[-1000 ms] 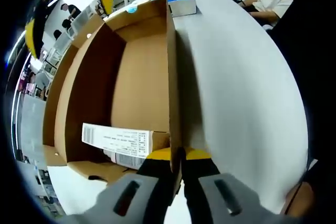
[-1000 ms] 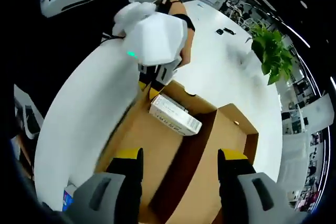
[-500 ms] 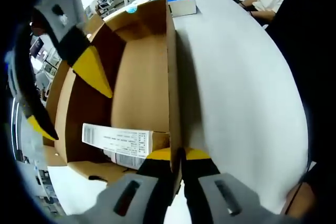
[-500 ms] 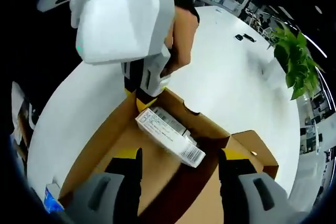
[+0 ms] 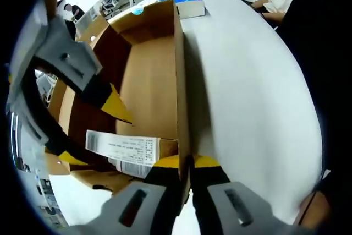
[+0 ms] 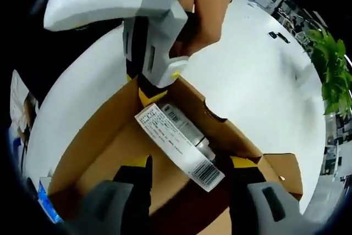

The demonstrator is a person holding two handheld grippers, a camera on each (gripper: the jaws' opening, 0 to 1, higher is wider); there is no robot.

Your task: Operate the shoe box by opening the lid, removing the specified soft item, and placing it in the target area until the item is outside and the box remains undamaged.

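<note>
The open brown cardboard shoe box (image 5: 148, 81) sits on the smooth white counter (image 5: 247, 97). Left tongs (image 5: 185, 163) pinch its thin side wall. Right tongs (image 6: 190, 166) gape empty above a white barcoded carton (image 6: 179, 144) inside.

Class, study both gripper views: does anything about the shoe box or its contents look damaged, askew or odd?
No damage shows on the shoe box. One oddity: a white labelled packet lies askew in one end. The left gripper is clamped on the box wall; the right gripper hangs open above the packet.
</note>
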